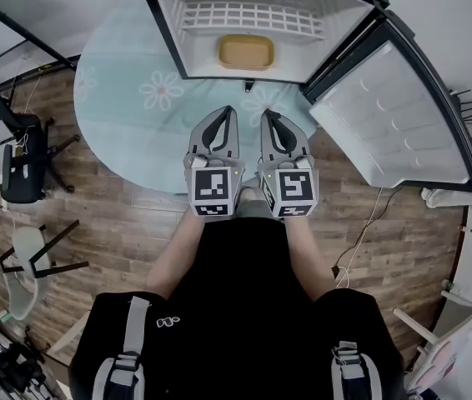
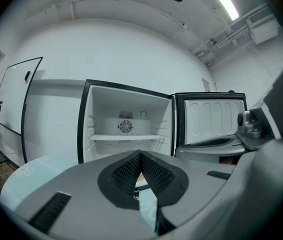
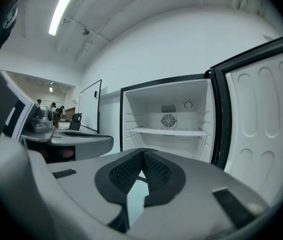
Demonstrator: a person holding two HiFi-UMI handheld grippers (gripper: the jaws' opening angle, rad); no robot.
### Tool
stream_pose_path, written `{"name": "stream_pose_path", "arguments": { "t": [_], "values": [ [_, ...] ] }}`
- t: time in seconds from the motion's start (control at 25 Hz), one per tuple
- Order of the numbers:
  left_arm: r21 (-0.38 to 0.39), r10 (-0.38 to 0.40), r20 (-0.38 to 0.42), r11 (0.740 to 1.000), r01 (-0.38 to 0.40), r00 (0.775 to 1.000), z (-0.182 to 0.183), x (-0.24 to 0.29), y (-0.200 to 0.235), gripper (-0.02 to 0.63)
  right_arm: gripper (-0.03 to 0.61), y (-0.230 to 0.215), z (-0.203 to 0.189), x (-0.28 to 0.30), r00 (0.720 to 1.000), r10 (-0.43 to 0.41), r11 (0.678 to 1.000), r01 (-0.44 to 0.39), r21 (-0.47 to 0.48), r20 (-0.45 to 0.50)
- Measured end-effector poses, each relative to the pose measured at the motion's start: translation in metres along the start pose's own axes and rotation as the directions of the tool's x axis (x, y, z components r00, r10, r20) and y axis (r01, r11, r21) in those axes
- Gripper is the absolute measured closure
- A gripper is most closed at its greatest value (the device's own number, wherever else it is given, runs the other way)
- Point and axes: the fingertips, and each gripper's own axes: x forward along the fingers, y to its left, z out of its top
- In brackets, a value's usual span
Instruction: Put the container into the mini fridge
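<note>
A tan container (image 1: 245,52) sits on the floor of the open mini fridge (image 1: 178,23), below its white wire shelf (image 1: 248,15). My left gripper (image 1: 224,117) and right gripper (image 1: 270,121) hang side by side over the rug, short of the fridge's opening, both shut with nothing held. In the left gripper view the left gripper (image 2: 141,155) has its tips touching and faces the fridge (image 2: 126,129). The right gripper view shows the right gripper (image 3: 142,153) closed too, pointing at the fridge interior (image 3: 167,124). The container is hidden behind the jaws in both gripper views.
The fridge door (image 1: 394,119) stands swung open to the right. A pale blue round rug (image 1: 128,98) with flower prints lies before the fridge on a wooden floor. Office chairs (image 1: 15,161) and stools stand at the left. A whiteboard (image 2: 14,109) leans at the left wall.
</note>
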Motion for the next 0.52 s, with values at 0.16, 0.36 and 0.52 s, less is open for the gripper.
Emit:
{"name": "stream_pose_path", "arguments": {
  "t": [0.16,0.36,0.52],
  "values": [
    [0.005,-0.007,0.001,1.000,0.007,1.000,0.004,0.007,-0.006,0.600,0.574,-0.008,0.004,0.001,1.000,0.000,1.000,0.000,-0.002,0.008],
    [0.003,-0.008,0.005,1.000,0.008,1.000,0.007,0.014,-0.012,0.600,0.574,-0.018,0.009,0.003,1.000,0.005,1.000,-0.005,-0.005,0.019],
    [0.004,-0.016,0.002,1.000,0.016,1.000,0.008,0.017,-0.019,0.600,0.574,-0.023,0.010,0.001,1.000,0.003,1.000,-0.003,-0.003,0.020]
  ]
}}
